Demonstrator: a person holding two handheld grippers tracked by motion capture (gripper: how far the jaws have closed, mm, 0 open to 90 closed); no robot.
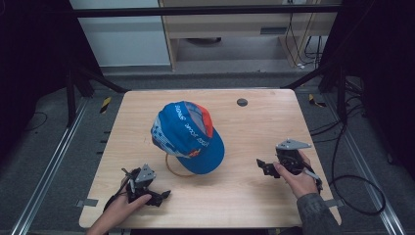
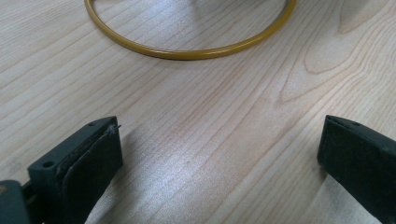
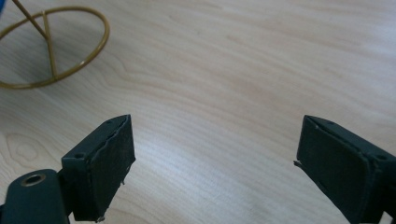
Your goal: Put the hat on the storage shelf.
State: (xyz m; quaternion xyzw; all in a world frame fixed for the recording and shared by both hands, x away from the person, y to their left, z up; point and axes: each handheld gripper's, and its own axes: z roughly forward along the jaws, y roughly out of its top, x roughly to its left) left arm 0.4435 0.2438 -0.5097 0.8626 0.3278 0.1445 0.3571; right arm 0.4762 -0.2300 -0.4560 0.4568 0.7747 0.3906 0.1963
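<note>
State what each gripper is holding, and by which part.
Nothing is held. The left gripper and right gripper are both open over the table, apart from the cap on its stand.

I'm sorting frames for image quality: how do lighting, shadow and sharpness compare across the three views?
High view: dim room, table evenly lit, cap soft-edged with a faint shadow below. Left gripper view: bright sheen on the wood between the open jaws, yellow ring fairly sharp. Right gripper view: similar pale glare mid-frame, ring stand slightly soft at top left.
</note>
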